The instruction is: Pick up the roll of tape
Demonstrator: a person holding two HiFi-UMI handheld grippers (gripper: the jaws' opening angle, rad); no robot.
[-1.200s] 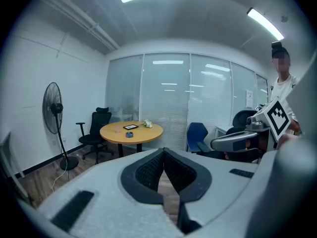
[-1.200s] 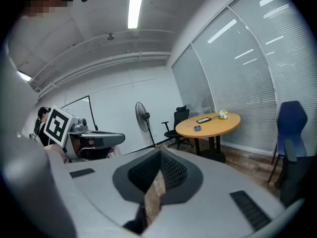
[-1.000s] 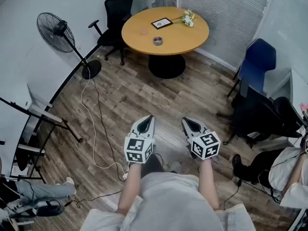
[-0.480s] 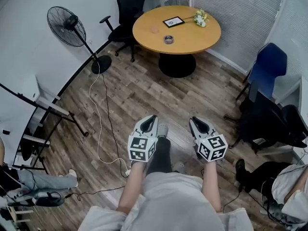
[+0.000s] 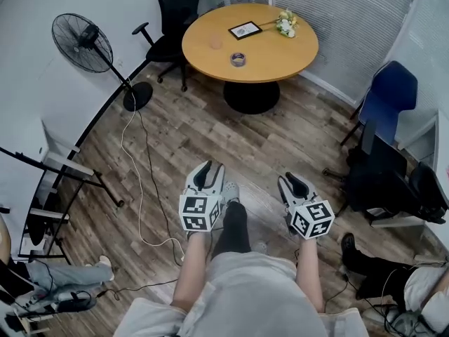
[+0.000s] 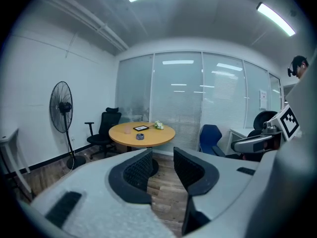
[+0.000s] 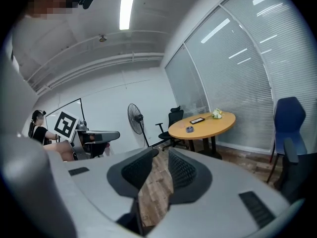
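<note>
The roll of tape [image 5: 238, 60] is a small dark ring lying on the round wooden table [image 5: 280, 55] at the far side of the room. It also shows small in the left gripper view as the tape [image 6: 140, 137] and in the right gripper view as the tape [image 7: 189, 129]. My left gripper [image 5: 205, 169] and right gripper [image 5: 292, 182] are held side by side over the wood floor, well short of the table. Both point toward it. The left gripper [image 6: 162, 153] and right gripper [image 7: 162, 155] have their jaws opening, with nothing between them.
On the table lie a framed picture [image 5: 245, 29], a small bunch of flowers [image 5: 285, 25] and a pink disc [image 5: 215, 43]. A black office chair [image 5: 172, 12] and a standing fan [image 5: 83, 44] are left of the table, a blue chair [image 5: 389, 93] right. A white cable [image 5: 138, 188] trails across the floor.
Both grippers' jaws have gone from shut to parted. Both grippers have shifted a little forward over the floor toward the table.
</note>
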